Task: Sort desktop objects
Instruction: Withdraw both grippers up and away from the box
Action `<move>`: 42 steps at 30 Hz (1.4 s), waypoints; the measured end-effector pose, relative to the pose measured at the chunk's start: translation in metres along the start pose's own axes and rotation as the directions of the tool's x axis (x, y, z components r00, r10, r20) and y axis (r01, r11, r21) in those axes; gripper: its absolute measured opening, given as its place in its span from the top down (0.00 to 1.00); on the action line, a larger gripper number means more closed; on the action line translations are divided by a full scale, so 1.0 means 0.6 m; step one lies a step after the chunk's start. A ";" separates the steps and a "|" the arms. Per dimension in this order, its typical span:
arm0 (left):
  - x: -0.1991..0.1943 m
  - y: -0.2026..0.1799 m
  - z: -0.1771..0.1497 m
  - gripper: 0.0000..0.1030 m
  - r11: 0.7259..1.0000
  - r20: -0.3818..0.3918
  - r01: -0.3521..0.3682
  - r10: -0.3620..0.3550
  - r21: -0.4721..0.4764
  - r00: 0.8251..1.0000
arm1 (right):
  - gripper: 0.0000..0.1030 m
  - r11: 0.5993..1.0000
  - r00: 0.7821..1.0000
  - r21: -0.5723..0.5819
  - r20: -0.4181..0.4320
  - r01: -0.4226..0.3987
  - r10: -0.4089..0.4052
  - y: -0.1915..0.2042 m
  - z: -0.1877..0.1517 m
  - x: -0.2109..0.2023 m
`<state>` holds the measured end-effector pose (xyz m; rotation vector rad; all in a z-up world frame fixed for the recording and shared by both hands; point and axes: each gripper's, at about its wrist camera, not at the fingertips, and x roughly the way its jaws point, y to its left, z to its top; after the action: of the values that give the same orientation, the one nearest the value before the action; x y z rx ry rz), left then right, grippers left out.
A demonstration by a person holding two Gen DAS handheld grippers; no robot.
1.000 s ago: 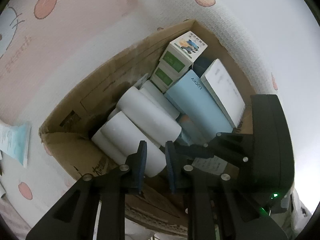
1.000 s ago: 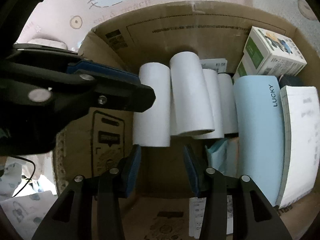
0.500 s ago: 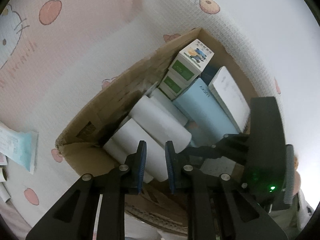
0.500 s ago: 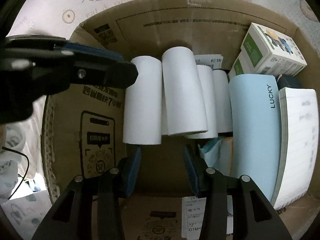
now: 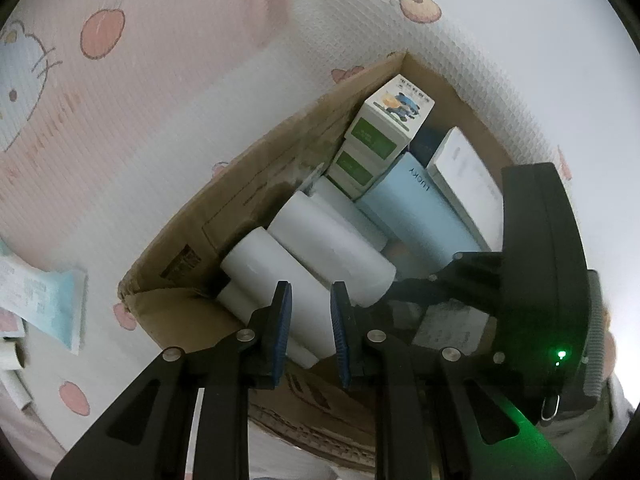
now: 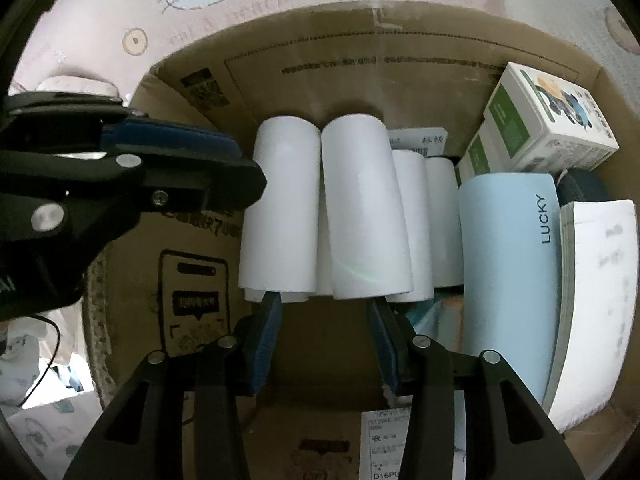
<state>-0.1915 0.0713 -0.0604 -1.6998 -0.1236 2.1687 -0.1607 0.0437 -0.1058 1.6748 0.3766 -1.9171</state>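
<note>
Seen from the right wrist, the left tongs (image 6: pixel 256 184) reach in from the left above the cardboard box (image 6: pixel 192 280), their tips just beside the leftmost white roll (image 6: pixel 280 208); their jaws stand slightly apart, pinching nothing. The right tongs (image 6: pixel 324 340) are spread wide and empty, their tips just short of the near ends of the white rolls ahead. Right of the rolls lie a pale blue LUCKY book (image 6: pixel 508 264), a white notebook (image 6: pixel 596 300), and green-and-white cartons (image 6: pixel 540 124) behind.
</note>
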 end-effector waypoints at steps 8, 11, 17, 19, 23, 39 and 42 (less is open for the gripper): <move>-0.001 -0.017 -0.010 0.61 0.999 0.030 -0.043 0.042 0.033 0.999 | 0.44 0.999 0.999 0.041 0.051 -0.011 0.009 0.013 -0.009 -0.045; -0.017 -0.024 -0.019 0.54 0.997 0.094 -0.076 0.074 0.023 0.993 | 0.38 0.997 0.993 0.074 0.113 0.020 -0.028 0.014 -0.020 -0.075; -0.073 -0.065 -0.041 0.38 0.987 0.274 -0.132 0.102 0.093 0.956 | 0.32 0.987 0.975 0.153 0.211 0.039 -0.072 0.021 -0.082 -0.133; -0.094 -0.078 -0.058 0.36 0.979 0.358 -0.168 0.117 0.115 0.927 | 0.31 0.984 0.967 0.172 0.242 0.041 -0.083 -0.002 -0.139 -0.160; -0.115 -0.094 -0.088 0.24 0.972 0.404 -0.211 0.152 0.106 0.902 | 0.30 0.980 0.957 0.191 0.272 0.049 -0.100 -0.002 -0.135 -0.158; -0.145 -0.019 -0.191 0.23 0.968 0.273 -0.221 0.245 -0.115 0.930 | 0.25 0.942 0.918 0.153 0.226 0.298 -0.327 0.097 -0.164 -0.182; -0.153 -0.010 -0.212 0.24 0.968 0.277 -0.217 0.245 -0.128 0.929 | 0.25 0.933 0.907 0.144 0.225 0.330 -0.356 0.110 -0.171 -0.189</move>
<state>-0.0512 0.0243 -0.0080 -1.4956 -0.1113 2.6218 -0.0321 0.0727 -0.0039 1.4784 0.5080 -2.4127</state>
